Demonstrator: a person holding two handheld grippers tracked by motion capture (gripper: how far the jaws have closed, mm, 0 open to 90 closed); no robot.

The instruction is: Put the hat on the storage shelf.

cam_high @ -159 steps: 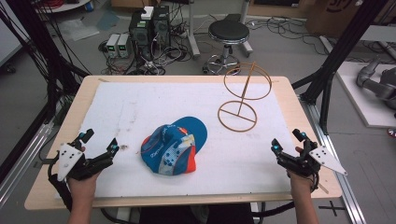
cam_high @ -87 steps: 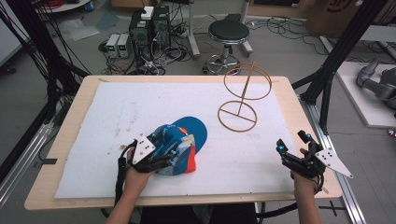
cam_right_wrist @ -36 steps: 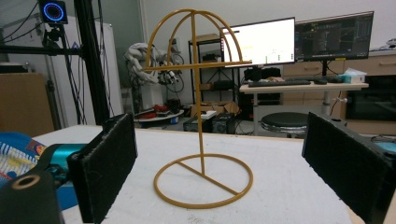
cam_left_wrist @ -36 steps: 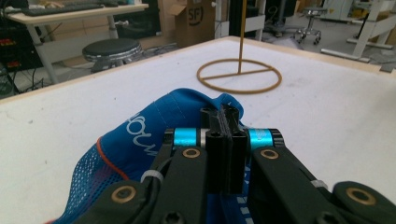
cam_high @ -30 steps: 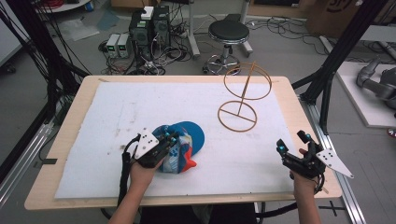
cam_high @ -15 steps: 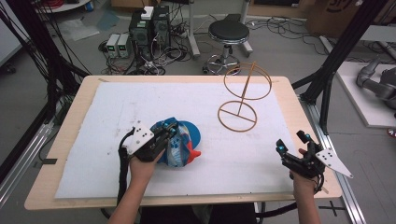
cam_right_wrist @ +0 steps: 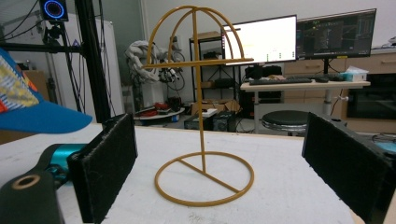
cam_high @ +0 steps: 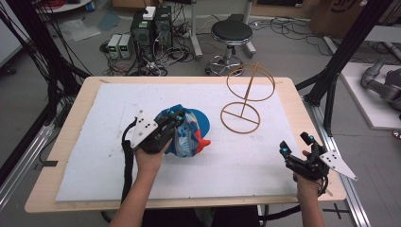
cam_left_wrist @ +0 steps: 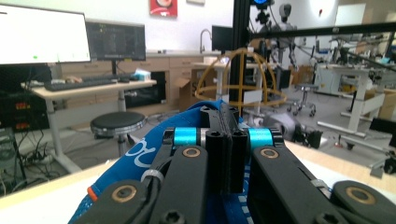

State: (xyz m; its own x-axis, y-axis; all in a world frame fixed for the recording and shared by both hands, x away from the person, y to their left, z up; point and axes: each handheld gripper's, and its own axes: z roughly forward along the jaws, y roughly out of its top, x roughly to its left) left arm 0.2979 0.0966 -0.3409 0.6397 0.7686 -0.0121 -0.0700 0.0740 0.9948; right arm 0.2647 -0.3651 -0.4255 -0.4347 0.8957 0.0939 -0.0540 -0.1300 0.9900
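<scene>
A blue patterned cap (cam_high: 189, 135) with a blue brim and orange trim hangs just above the white mat, left of centre. My left gripper (cam_high: 176, 117) is shut on the cap's crown fabric, which bunches around the closed jaws (cam_left_wrist: 224, 135) in the left gripper view. A golden wire hat stand (cam_high: 246, 97) stands upright at the back right of the mat. My right gripper (cam_high: 295, 143) rests at the table's front right, open with nothing between its pads, facing the hat stand (cam_right_wrist: 201, 112). The cap's brim (cam_right_wrist: 42, 116) hangs at the left of the right gripper view.
The white mat (cam_high: 94, 156) covers most of the wooden table (cam_high: 56, 156). A black stool (cam_high: 231, 33), electronics boxes and cables stand on the floor behind the table. Black frame posts (cam_high: 331, 71) rise at the right side.
My left gripper has lifted the cap off the mat and carried it slightly toward the back. The cap now hangs bunched from the jaws. The right gripper has stayed put.
</scene>
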